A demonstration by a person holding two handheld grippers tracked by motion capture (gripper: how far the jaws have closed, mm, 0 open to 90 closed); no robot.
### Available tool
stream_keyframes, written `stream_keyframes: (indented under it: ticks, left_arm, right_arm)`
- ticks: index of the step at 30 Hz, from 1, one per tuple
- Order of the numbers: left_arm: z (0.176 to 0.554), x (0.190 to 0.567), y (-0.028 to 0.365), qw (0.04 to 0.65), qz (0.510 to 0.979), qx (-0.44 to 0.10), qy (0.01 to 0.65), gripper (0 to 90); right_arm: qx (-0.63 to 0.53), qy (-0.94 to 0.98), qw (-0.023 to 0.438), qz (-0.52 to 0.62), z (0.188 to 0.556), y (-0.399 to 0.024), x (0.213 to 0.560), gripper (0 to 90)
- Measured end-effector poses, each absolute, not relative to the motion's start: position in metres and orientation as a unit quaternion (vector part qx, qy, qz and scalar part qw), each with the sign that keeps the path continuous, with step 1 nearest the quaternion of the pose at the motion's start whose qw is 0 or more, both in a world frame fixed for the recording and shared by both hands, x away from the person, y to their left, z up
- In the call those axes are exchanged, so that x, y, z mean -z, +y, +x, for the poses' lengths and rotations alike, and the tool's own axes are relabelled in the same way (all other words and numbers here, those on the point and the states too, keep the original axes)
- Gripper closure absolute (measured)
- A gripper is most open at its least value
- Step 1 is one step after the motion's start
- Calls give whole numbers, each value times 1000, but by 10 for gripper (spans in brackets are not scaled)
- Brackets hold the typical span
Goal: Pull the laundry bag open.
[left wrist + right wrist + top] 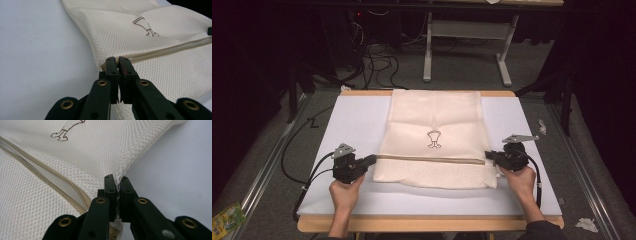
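A cream mesh laundry bag (434,137) lies flat on the white mat, with a small dark line drawing (433,139) at its middle and a tan zipper (430,159) running across its near part. My left gripper (374,159) is shut on the bag's left edge at the zipper's end; in the left gripper view the mesh bag (150,37) is pinched between the closed jaws of the left gripper (117,60). My right gripper (487,155) is shut on the bag's right edge, and in the right gripper view the mesh (87,157) bunches into the right gripper (118,180).
The white mat (347,125) covers a wooden table (427,223). A grey table frame (467,45) and cables stand on the floor beyond. A green-yellow packet (227,220) lies on the floor at the lower left, crumpled paper (586,224) at the lower right.
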State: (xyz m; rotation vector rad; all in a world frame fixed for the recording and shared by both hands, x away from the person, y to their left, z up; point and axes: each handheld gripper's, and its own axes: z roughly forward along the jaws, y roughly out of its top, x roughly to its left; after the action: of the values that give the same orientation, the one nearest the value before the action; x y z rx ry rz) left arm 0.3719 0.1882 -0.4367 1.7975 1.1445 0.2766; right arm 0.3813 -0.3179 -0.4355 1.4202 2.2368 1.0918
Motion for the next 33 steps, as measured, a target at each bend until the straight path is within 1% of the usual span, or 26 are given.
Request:
stream_keyframes:
  ticks: [6,11,20,33]
  left_arm:
    - [369,439,186,471,743,-113,462,872]
    - [370,440,185,465,746,-112,463,872]
    - [368,443,184,434,758,-138,467,872]
    - [369,441,185,451,751,-116,469,868]
  right_arm:
    - [-367,781,154,481,376,-317,435,881]
    - [-367,777,147,489,374,-323,440,881]
    - [-365,780,149,486,374,-323,442,882]
    - [-371,772,142,496,375,-324,444,873]
